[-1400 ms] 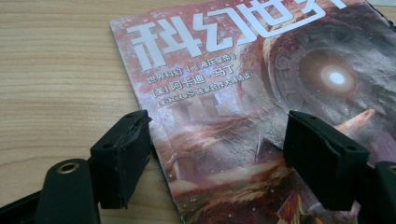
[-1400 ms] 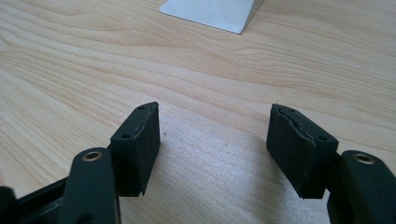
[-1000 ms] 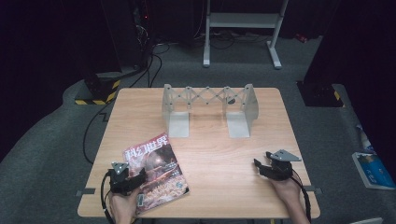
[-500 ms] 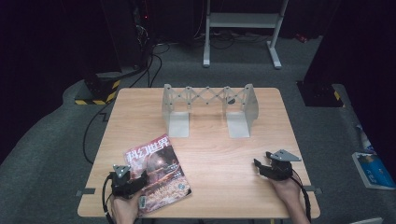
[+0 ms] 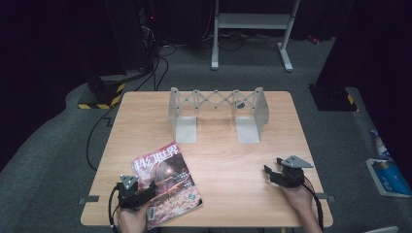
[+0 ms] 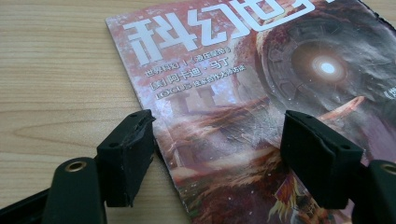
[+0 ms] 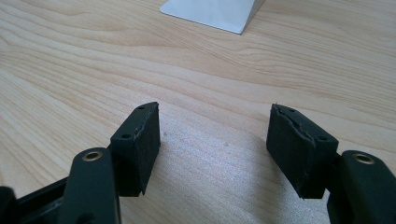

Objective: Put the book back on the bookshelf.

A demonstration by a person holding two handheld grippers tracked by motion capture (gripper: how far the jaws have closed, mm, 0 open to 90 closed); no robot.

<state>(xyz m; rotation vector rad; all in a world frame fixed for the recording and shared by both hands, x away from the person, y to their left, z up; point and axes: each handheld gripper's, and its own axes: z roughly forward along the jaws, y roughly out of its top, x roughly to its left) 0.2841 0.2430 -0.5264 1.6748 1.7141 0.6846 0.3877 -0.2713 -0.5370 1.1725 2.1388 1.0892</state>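
The glossy red-covered magazine (image 5: 166,183) lies flat at the pale wooden table's (image 5: 223,160) near-left corner, long axis slanting away, its left edge between the left gripper's (image 6: 217,140) wide jaws, while the right gripper (image 7: 215,140), well apart, gapes empty.

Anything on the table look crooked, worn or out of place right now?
The magazine lies skewed to the table edges, its near corner overhanging the front edge. Its cover is scuffed and creased in the left gripper view. The metal rack sits square. Nothing spilled.
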